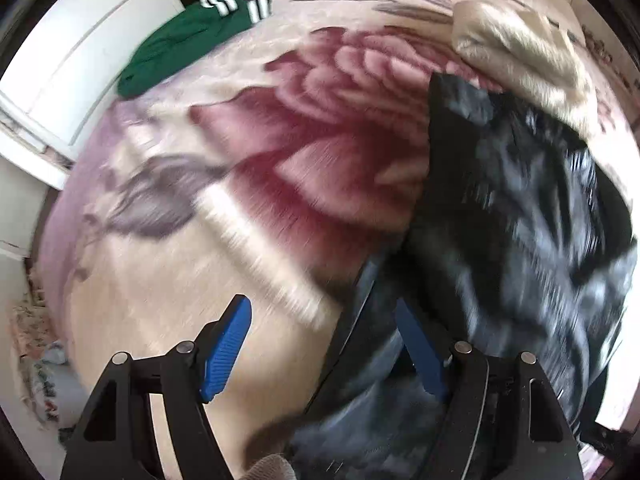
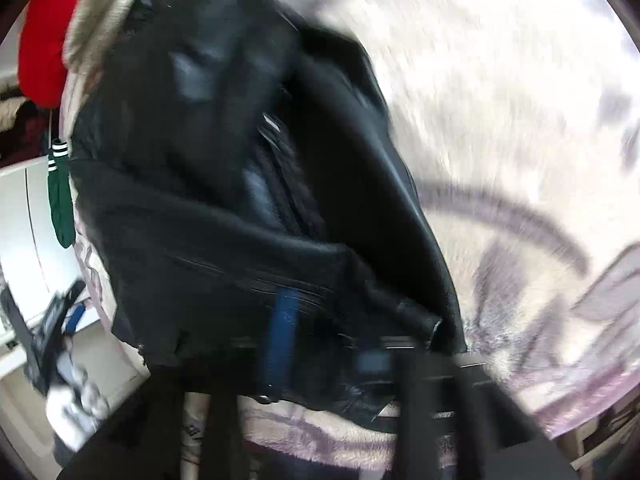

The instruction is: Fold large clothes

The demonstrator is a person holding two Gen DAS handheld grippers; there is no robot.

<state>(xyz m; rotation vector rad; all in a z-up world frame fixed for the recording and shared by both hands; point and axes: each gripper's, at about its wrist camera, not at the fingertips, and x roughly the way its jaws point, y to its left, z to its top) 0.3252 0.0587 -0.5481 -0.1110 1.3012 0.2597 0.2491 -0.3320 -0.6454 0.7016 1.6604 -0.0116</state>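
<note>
One black jacket point(image 1: 520, 208) lies beside, perhaps touching, left hand-held gripper point(image 1: 324, 344).

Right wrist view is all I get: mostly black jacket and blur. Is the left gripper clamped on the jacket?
Observer: No. The left gripper is open. The black jacket has its edge lying between the pads, close to one of them, unclamped.
Operator: What's beside the jacket on that side?
Observer: The blanket, with a big dark-pink flower print across its middle.
Operator: Green garment, is it touching the jacket?
Observer: No. The green garment lies at the far edge of the blanket, well apart from the jacket.
</note>
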